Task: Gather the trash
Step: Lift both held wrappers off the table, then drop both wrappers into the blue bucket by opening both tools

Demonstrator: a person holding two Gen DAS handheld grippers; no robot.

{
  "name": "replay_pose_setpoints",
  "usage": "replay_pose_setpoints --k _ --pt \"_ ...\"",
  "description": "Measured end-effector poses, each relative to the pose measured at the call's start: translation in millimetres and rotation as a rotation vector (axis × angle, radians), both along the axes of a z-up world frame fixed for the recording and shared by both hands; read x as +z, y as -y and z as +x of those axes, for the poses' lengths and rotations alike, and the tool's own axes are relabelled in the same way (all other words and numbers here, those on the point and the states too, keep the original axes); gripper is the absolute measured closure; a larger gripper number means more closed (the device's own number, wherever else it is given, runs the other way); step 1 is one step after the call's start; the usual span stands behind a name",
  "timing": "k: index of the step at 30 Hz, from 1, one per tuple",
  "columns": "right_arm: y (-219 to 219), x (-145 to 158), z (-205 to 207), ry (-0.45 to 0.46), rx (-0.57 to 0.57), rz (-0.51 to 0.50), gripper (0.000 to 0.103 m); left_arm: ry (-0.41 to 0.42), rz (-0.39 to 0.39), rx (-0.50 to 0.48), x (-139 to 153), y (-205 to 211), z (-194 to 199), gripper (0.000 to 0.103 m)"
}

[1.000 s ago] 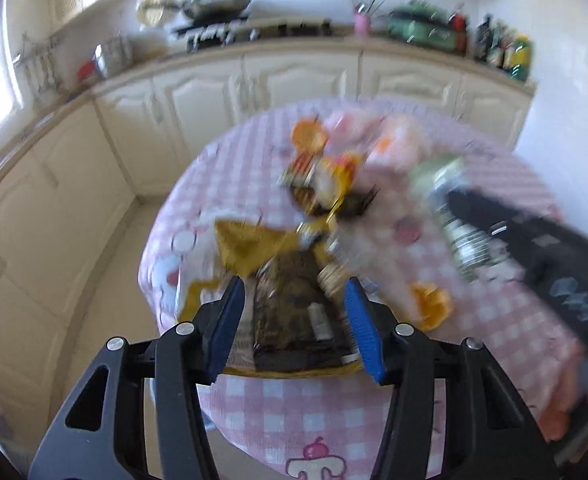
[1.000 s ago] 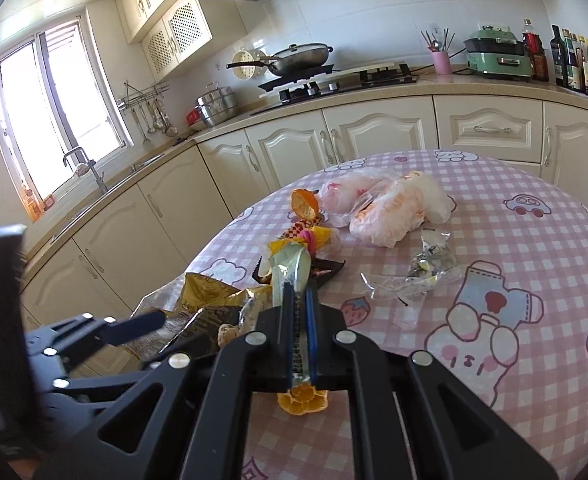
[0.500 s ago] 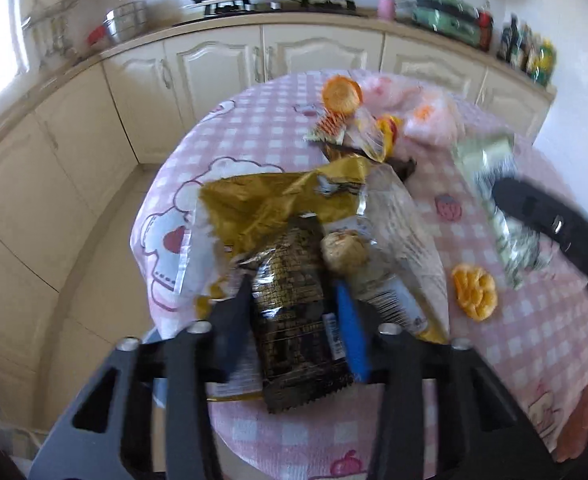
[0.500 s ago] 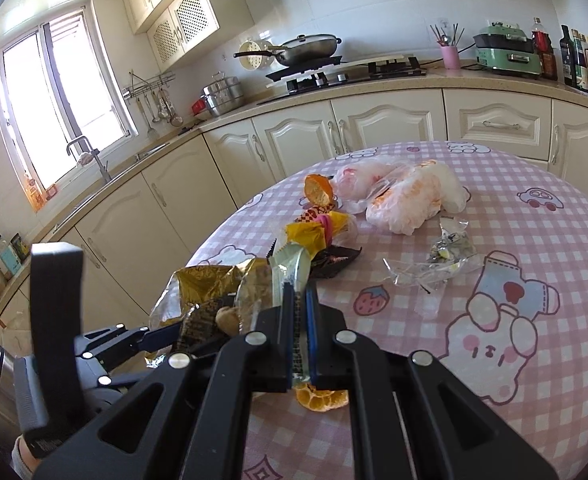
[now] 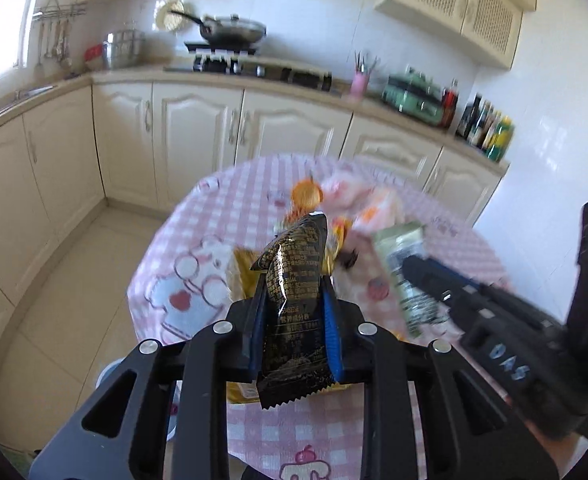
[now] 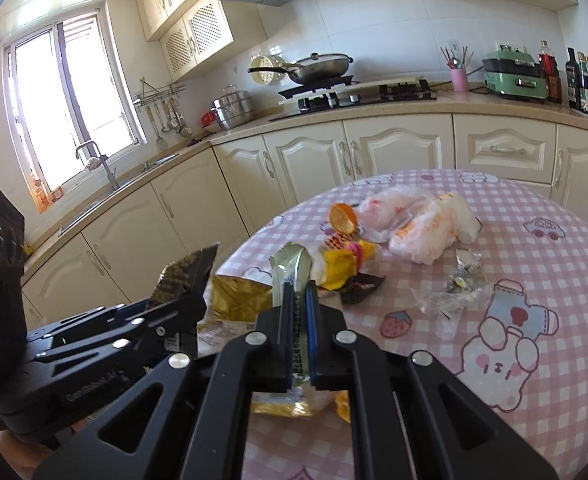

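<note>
My left gripper is shut on a black wrapper with gold print and holds it lifted above the table's near edge. It also shows in the right wrist view. My right gripper is shut on a pale green wrapper, which shows in the left wrist view too. A gold snack bag lies on the pink checked table under both grippers. More trash lies further in: a yellow wrapper, orange peel, white plastic bags and clear crumpled film.
Cream kitchen cabinets curve round behind the table, with a hob and pan and bottles on the counter. A sink and window are at the left. Tiled floor lies left of the table.
My left gripper has closed on the black wrapper and lifted it off the gold bag, tilting up. My right gripper still holds the green wrapper and has barely moved.
</note>
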State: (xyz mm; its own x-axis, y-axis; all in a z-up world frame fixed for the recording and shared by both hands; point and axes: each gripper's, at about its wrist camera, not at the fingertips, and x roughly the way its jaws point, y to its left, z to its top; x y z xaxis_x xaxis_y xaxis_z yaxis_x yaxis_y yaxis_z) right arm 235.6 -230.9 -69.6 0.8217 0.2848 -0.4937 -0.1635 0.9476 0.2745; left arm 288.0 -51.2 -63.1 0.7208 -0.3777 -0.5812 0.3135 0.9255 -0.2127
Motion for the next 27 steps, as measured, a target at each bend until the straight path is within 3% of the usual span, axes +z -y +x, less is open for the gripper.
replay_pose_setpoints --k 3,10,14,18,24,27 --pt "-18.9 10.0 1.0 0.019 0.029 -0.008 0.097 0.040 -0.040 0.028 13.0 -21.6 -8.4 0.080" --pt "-102.8 18.1 11.4 0.026 0.186 -0.013 0.097 0.049 -0.017 0.177 13.6 -95.3 -17.0 0.080" --pt "-171.0 5.8 23.4 -0.003 0.292 -0.033 0.097 -0.013 -0.002 0.268 -5.0 -144.6 -13.6 0.080" --pt "-229.9 -19.0 36.4 -0.053 0.367 -0.059 0.097 -0.129 0.000 0.370 -44.2 -202.0 -2.4 0.080" --pt "-292.7 -62.2 59.7 -0.113 0.404 -0.132 0.097 -0.256 -0.022 0.423 -93.8 -244.4 22.1 0.079" --pt "-302.8 -76.8 71.8 -0.135 0.391 -0.155 0.097 -0.266 -0.046 0.423 -107.3 -248.8 33.6 0.070"
